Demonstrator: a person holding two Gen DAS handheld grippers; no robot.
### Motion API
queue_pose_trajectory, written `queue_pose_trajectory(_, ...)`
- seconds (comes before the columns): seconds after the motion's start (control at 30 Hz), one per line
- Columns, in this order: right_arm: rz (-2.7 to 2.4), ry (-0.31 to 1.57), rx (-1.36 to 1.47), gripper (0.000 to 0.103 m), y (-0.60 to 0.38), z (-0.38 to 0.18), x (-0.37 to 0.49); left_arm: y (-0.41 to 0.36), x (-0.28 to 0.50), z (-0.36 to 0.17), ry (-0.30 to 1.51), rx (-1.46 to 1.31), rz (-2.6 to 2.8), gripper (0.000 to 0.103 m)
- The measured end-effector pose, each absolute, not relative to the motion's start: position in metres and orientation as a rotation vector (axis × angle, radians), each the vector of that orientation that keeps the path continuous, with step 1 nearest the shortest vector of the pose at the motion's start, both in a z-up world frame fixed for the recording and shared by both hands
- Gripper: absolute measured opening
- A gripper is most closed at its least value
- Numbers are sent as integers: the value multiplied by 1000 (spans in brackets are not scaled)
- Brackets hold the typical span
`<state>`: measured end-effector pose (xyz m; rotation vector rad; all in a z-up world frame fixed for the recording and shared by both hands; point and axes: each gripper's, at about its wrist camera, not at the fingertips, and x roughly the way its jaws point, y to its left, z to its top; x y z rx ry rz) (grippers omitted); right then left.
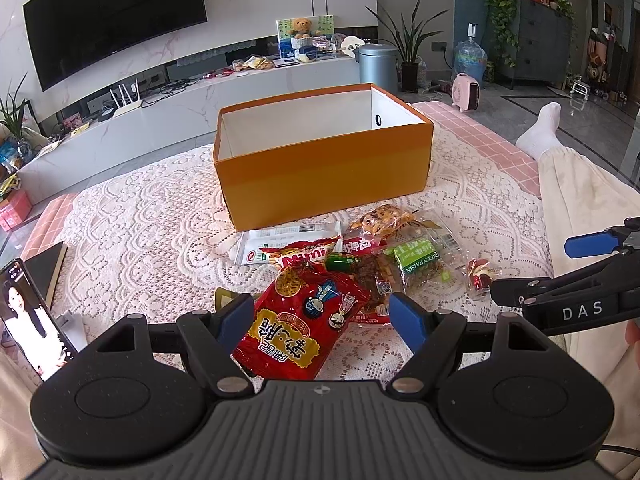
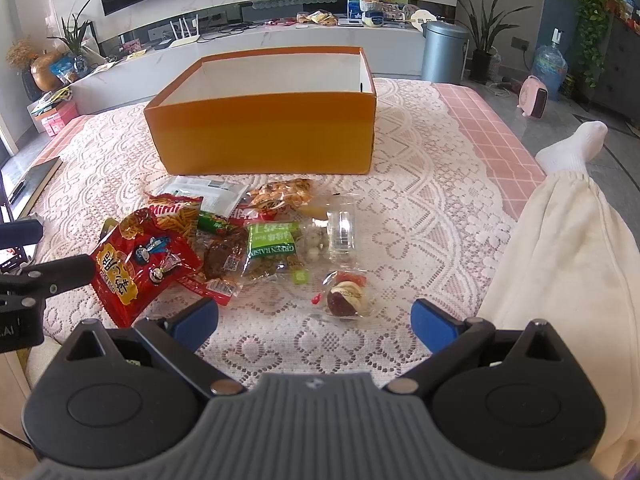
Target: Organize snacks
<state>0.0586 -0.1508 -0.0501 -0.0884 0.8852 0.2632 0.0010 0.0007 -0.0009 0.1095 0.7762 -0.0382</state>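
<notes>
Here, we see left gripper point(image 1: 322, 322) fingers spread wide around red snack bag point(image 1: 298, 324), not clamping. Right gripper point(image 2: 314, 322) also spread, holding nothing. Snack pile at 6 o'clock of orange box point(image 1: 320, 164) on lace cloth point(image 1: 152, 232).

A low table point(image 2: 492, 120) covered in pink checked cloth carries a white lace cloth point(image 2: 420, 208) spread over most of its top. An open orange box point(image 2: 260, 136) with a white inside stands on the lace toward the far edge, and just in front of it lies a loose heap of snack packets, among them a red bag point(image 2: 140, 264), a green raisin packet point(image 2: 272, 246) and a small clear-wrapped sweet point(image 2: 346, 294) nearest the front edge. A dark book point(image 1: 44, 272) lies at the table's left edge.
</notes>
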Motion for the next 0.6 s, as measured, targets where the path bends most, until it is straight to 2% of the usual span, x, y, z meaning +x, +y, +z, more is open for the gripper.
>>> queue_pose_trajectory(0.6,261,889,-90,99,-153,-51,60,1,-3,-1,781,114,-37,90)
